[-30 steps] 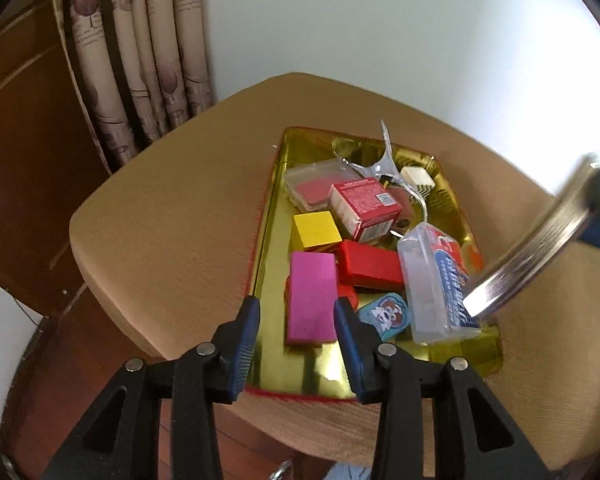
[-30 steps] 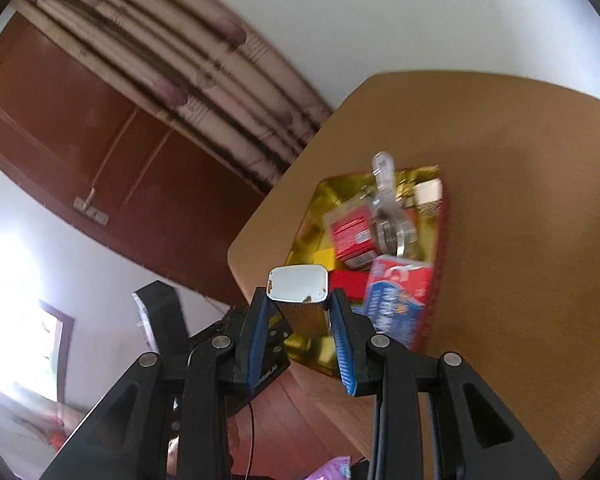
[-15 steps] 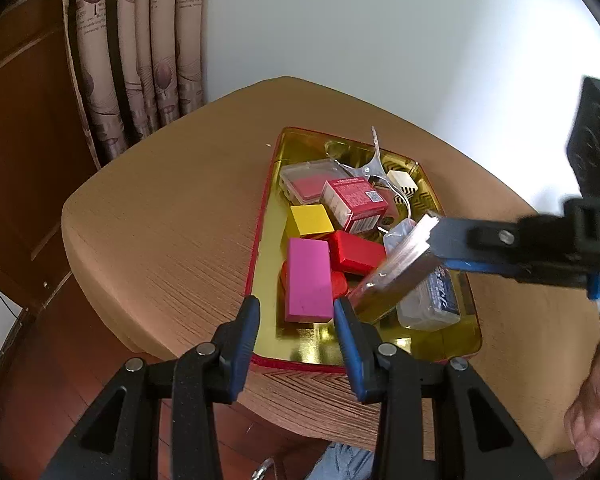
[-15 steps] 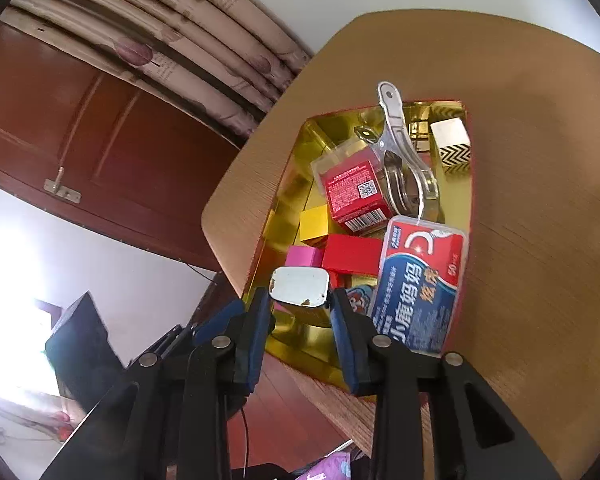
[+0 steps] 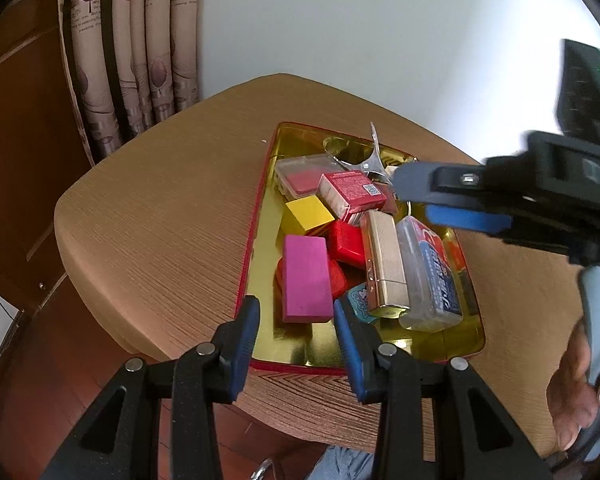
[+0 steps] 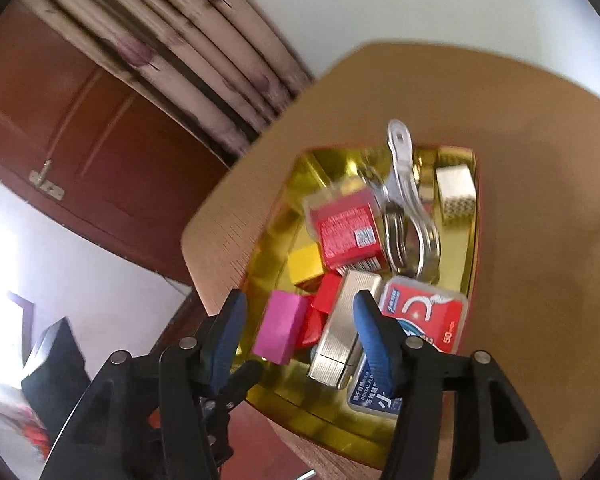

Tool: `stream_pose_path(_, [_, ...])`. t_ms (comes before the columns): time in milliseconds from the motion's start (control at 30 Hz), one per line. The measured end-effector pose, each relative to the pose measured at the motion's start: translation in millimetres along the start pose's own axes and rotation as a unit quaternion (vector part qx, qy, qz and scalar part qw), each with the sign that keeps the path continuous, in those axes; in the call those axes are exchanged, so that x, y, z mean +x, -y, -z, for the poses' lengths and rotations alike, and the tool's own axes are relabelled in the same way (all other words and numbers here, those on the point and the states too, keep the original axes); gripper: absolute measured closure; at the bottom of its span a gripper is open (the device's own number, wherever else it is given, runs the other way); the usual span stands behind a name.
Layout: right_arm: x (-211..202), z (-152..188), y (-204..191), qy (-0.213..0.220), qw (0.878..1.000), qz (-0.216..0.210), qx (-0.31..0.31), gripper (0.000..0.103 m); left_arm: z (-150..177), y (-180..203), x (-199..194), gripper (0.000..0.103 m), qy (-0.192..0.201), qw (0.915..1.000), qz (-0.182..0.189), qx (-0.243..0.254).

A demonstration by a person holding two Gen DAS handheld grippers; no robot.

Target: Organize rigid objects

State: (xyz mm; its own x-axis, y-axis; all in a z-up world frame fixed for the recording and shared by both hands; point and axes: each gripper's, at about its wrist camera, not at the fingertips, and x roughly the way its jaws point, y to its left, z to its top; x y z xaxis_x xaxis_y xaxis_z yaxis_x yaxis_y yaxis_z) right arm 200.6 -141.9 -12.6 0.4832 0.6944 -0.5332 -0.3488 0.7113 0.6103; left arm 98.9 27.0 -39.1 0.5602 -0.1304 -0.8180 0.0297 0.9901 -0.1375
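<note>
**Tray of rigid items, 2 grippers above**

Tray (image 5: pixel 260 216): gold inside, red rim, on a wooden table (image 5: pixel 160 220); holds all items below.

Metal case (image 5: pixel 384 264): ribbed, gold-silver, lying flat on the pile, between the red block (image 5: pixel 346 242) and the floss box (image 5: pixel 430 276), touching both; its near end overlaps a blue sticker tile (image 5: pixel 358 300).

Pink block (image 5: pixel 305 278): left of the case, resting on red pieces.

Yellow cube (image 5: pixel 308 213): behind the pink block.

Red carton (image 5: pixel 350 196): printed, tilted, beside the yellow cube; a clear box (image 5: pixel 300 172) with red contents lies behind it.

Steel clip (image 6: pixel 404 196): at the far end, next to a white patterned block (image 6: pixel 456 194).

Left gripper (image 5: pixel 296 332): jaws wide apart, holding nothing, hovering over the tray's near edge.

Right gripper (image 6: pixel 298 332): jaws spread wide, empty, above the case and pink block; case lies free of both fingers.

Curtain (image 5: pixel 140 48): behind the table.
</note>
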Motion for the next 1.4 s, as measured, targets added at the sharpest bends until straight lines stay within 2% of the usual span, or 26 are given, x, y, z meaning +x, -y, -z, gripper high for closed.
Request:
stream_pose_path(67, [-13.2,8.8,-5.6,0.034,0.999,0.024,-0.030,0.046,0.0,1.2,-0.3,0.064,0.001,1.0000,-0.004,0.003])
stream_pose_path(133, [-33.5,25.3,-12.1,0.091,0.990,0.084,-0.074,0.036,-0.1,2.6,-1.0,0.064,0.005,0.9999,-0.012,0.007])
stream_pose_path(167, [-42.2,33.3,-14.3,0.118,0.983,0.110,-0.092,0.030,0.0,3.8,-2.3,0.064,0.008,0.9998,-0.016,0.009])
stream_pose_path(233, [-61.4,53.9,-19.9,0.180,0.960,0.170,-0.133,0.021,0.2,6.0,-5.9,0.064,0.016,0.9996,-0.022,0.011])
stream_pose_path(300, [-76.2,68.5,-23.5,0.217,0.943,0.202,-0.149,0.004,0.2,8.1,-9.8,0.064,0.024,0.9993,-0.026,0.014])
stream_pose_path(367, [-89.8,78.9,-27.1,0.249,0.931,0.221,-0.148,0.002,0.5,12.4,-15.6,0.064,0.036,0.9985,-0.037,0.019])
stream_pose_path(500, [-107.9,89.3,-35.2,0.289,0.915,0.242,-0.141,0.001,0.7,19.7,-34.4,0.064,0.075,0.9957,-0.049,0.023])
stream_pose_path(567, [-117.3,94.0,-38.4,0.307,0.910,0.245,-0.134,0.001,2.1,24.7,-45.6,0.064,0.100,0.9927,-0.061,0.028])
stream_pose_path(733, [-138.4,113.3,-49.2,0.355,0.884,0.276,-0.127,0.001,11.7,39.1,-67.9,0.064,0.144,0.9845,-0.087,0.050])
stream_pose_path(967, [-158.8,127.7,-60.9,0.371,0.876,0.284,-0.118,0.001,28.3,52.2,-97.5,0.064,0.191,0.9752,-0.089,0.069])
stream_pose_path(1100, [-167.0,138.7,-70.3,0.385,0.863,0.305,-0.121,0.001,32.4,57.1,-107.2,0.064,0.201,0.9740,-0.074,0.074])
stream_pose_path(1200, [-174.2,145.1,-71.2,0.391,0.866,0.289,-0.115,0.001,34.3,59.6,-115.5,0.064,0.214,0.9711,-0.075,0.075])
stream_pose_path(1233, [-176.5,146.2,-70.8,0.393,0.866,0.289,-0.108,0.001,34.7,60.5,-118.2,0.059,0.218,0.9699,-0.076,0.077])
stream_pose_path(1267, [-178.7,147.1,-70.8,0.395,0.866,0.290,-0.104,0.001,35.6,61.5,-121.3,0.046,0.221,0.9692,-0.078,0.077])
stream_pose_path(1300, [-180.5,148.0,-71.0,0.396,0.865,0.289,-0.103,0.001,36.3,61.9,-124.0,0.041,0.225,0.9684,-0.075,0.077])
stream_pose_path(1400, [-185.0,150.1,-73.5,0.400,0.862,0.293,-0.104,0.001,40.5,61.5,-137.5,0.039,0.249,0.9634,-0.068,0.071])
